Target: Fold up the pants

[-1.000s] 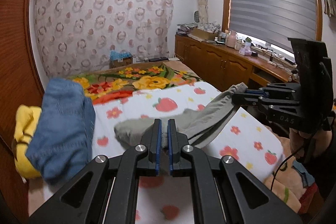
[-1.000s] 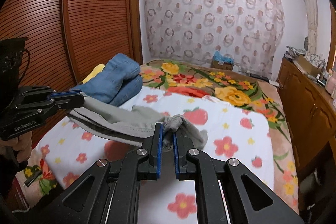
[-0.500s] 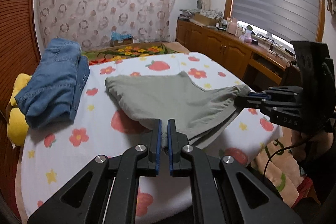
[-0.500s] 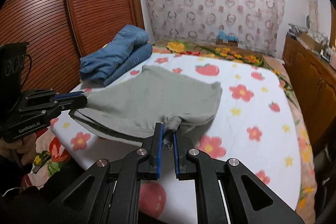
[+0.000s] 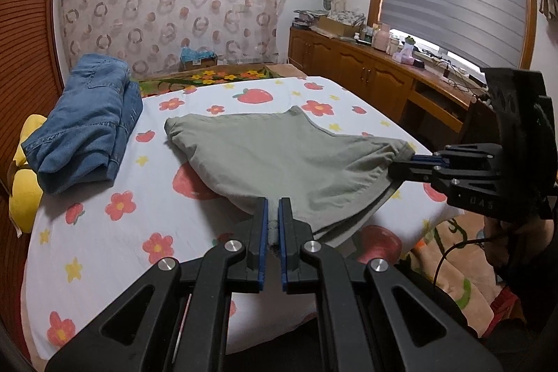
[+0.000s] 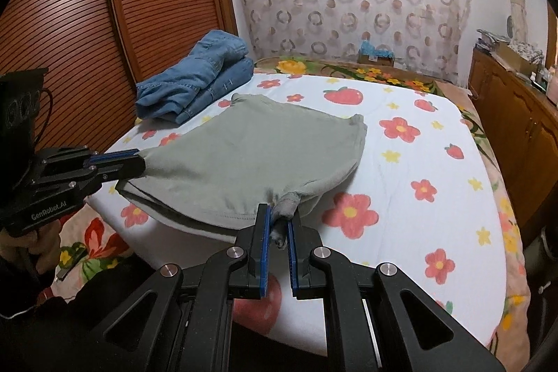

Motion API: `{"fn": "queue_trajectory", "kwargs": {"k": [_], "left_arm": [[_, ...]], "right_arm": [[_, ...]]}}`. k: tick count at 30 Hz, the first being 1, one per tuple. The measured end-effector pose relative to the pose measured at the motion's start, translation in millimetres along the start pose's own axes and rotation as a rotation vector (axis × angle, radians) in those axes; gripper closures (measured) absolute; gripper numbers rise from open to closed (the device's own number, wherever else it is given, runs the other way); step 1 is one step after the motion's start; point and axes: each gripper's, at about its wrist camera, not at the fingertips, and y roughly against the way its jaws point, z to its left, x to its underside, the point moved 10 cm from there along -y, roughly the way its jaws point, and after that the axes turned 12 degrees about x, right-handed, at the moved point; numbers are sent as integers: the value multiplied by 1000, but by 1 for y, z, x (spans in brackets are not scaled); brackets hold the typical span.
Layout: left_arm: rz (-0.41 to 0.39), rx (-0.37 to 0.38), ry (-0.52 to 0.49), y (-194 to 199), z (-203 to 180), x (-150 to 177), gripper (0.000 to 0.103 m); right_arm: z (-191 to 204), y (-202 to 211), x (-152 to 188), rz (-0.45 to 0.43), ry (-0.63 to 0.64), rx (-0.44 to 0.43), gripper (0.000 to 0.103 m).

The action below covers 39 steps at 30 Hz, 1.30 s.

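The grey-green pants (image 5: 279, 156) lie spread on the white flowered bedsheet (image 5: 104, 232), stretched toward the near edge; they also show in the right wrist view (image 6: 251, 149). My left gripper (image 5: 273, 222) is shut on one near corner of the pants. My right gripper (image 6: 279, 225) is shut on the other near corner, which is bunched between the pads. Each gripper also shows in the other's view: the right one (image 5: 401, 162) and the left one (image 6: 139, 159), both pinching the cloth just above the bed edge.
Folded blue jeans (image 5: 87, 124) lie at the bed's far left, with a yellow item (image 5: 24, 194) beside them. A wooden cabinet (image 5: 376, 82) runs along the right. A slatted wooden wardrobe (image 6: 69, 40) stands on the left. A patterned blanket (image 5: 450, 264) hangs at the bed's near edge.
Both grippers have pulled the pants back and down from mid-air; the cloth now lies spread flat on the sheet, stretched toward the near bed edge.
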Motion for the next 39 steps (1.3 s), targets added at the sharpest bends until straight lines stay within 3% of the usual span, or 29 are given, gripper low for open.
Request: {"fn": "queue_trajectory", "kwargs": {"k": [19,29,39], "left_arm": [[44,51,38,-1,-5,26,97],[-6,79,23,14,-13,3,96],[-59,35,18,0,11,-46,96]], "right_arm": [[3,1,23,46,-22,-36,94],[-4,22,12,-15,-43,-48,94],[-16,-7,-34,-86,-45,-6,94]]}}
